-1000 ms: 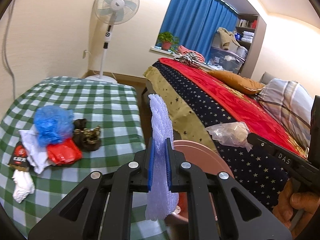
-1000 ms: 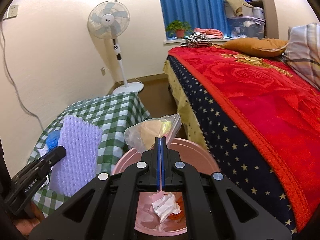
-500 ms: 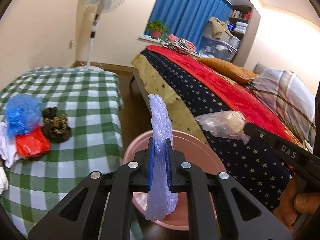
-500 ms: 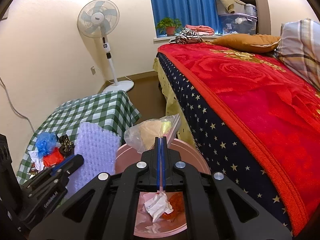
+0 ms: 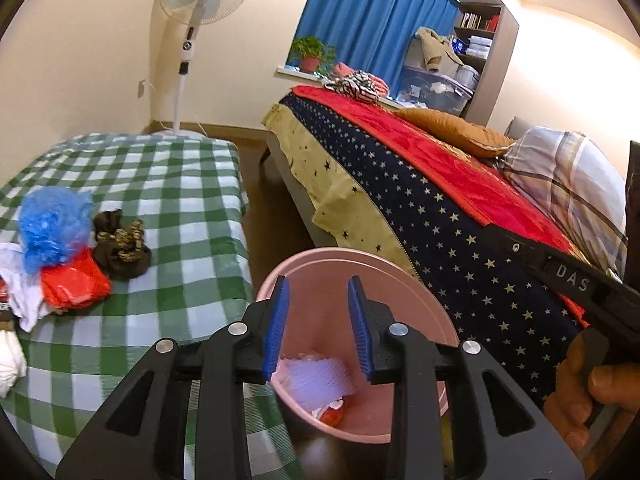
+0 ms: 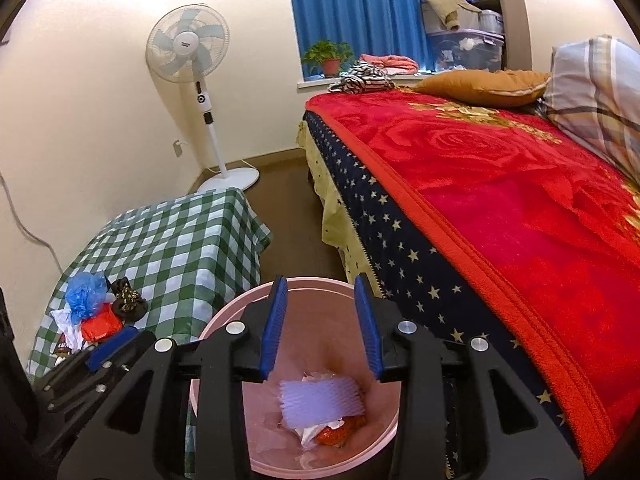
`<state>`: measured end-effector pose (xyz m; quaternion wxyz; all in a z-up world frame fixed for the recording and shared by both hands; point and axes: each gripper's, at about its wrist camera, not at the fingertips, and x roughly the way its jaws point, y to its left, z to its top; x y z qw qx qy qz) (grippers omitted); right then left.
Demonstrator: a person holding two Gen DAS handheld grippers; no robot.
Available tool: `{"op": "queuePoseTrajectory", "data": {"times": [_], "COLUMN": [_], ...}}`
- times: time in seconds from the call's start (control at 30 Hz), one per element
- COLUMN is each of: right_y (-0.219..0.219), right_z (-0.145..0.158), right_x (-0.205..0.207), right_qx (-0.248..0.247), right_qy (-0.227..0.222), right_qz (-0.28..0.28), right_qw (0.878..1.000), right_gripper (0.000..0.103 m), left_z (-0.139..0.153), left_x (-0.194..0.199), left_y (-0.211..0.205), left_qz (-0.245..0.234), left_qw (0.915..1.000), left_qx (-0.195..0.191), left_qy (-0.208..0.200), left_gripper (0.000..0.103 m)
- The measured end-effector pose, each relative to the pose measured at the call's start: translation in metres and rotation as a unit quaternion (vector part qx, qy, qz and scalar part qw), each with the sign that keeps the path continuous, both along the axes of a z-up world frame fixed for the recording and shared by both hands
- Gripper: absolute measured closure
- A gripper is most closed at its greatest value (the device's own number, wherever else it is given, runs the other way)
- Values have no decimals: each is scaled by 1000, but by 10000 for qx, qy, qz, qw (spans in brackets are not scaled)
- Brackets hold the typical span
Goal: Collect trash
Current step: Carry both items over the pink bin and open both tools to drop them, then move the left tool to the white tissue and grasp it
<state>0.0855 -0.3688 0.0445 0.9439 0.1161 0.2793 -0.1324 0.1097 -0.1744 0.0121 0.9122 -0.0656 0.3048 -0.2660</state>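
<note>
Bedroom floor held the pink bin; both grippers, left and right, had just opened, empty, foam sheet inside.

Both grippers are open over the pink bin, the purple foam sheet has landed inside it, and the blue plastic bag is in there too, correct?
Not quite: the blue plastic bag is not in the pink bin; it lies on the checked table with the other trash, as the left wrist view shows. The rest holds: left gripper and right gripper are open above the bin, and the purple foam sheet lies inside.
</note>
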Motion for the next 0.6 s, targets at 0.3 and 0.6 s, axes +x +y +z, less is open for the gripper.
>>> {"op": "queuePoseTrajectory", "data": {"times": [0.3, 0.6], "right_y": [25, 63], "right_z": [4, 8], "right_x": [-4, -1], "right_qx": [-94, -123], "right_qy": [-95, -150], "right_qz": [359, 769], "right_qw": [9993, 9968], "right_gripper": [67, 67], "left_z": [13, 20], "left_x": [-12, -19], "left_y": [51, 103], "left_qz": [480, 1030], "left_qw": [9986, 9943], "left_qx": [34, -53], "left_qy": [-205, -267], "left_gripper": [74, 74]}}
